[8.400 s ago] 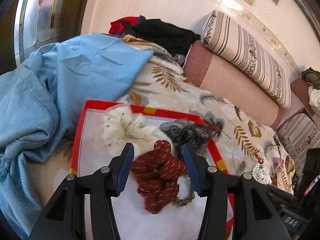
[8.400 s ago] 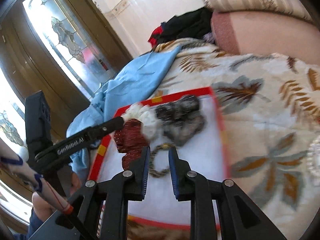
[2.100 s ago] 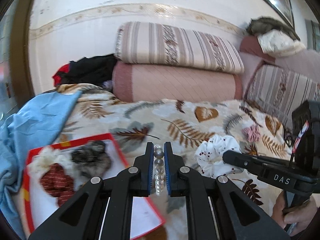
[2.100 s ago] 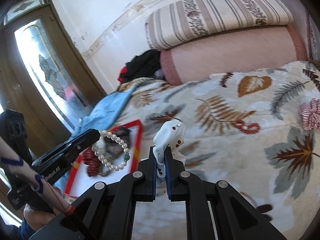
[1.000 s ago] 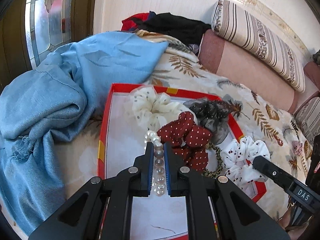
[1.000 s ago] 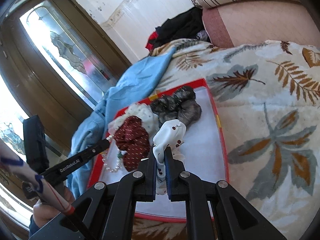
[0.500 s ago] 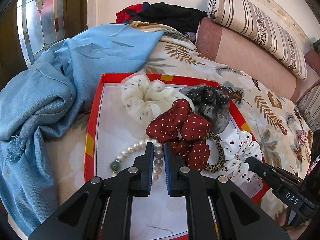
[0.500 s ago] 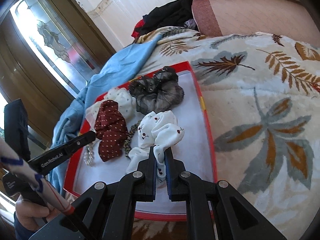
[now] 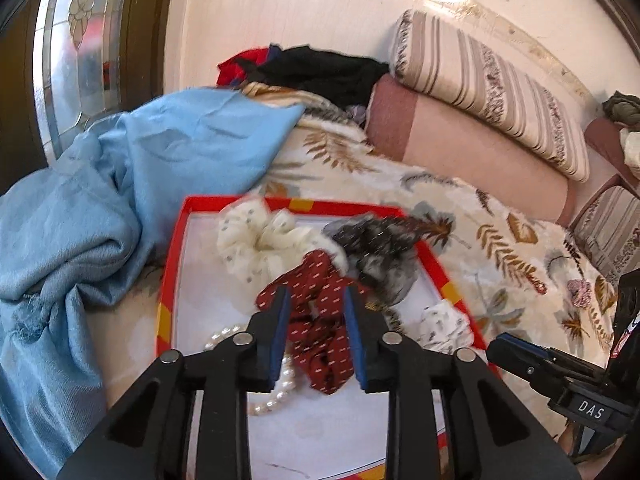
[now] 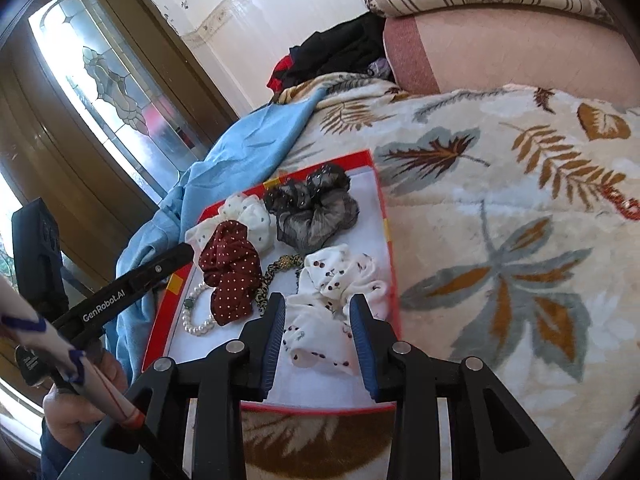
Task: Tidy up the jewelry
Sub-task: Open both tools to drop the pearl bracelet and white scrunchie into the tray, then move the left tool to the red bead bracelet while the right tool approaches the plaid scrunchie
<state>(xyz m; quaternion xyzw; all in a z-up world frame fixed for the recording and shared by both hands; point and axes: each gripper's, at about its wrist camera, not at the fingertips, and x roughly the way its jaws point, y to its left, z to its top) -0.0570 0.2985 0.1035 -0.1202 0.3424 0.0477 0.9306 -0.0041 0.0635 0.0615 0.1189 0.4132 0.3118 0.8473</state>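
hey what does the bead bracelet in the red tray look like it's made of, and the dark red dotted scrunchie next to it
Bead bracelet: round, glossy white beads that look like pearl or imitation pearl, which one can't be told, plus one green bead, maybe stone or glass. Dark red scrunchie: soft matte woven fabric, gathered into folds, with small white dots. Both lie in the red tray.

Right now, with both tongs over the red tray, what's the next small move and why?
Probably lift both tongs straight back from the red-rimmed white tray. The right tongs are opening around the white cherry-print scrunchie, which lies in the tray. The left tongs are opening too, with the white pearl bracelet lying beside the dark red dotted scrunchie. Both look delivered.
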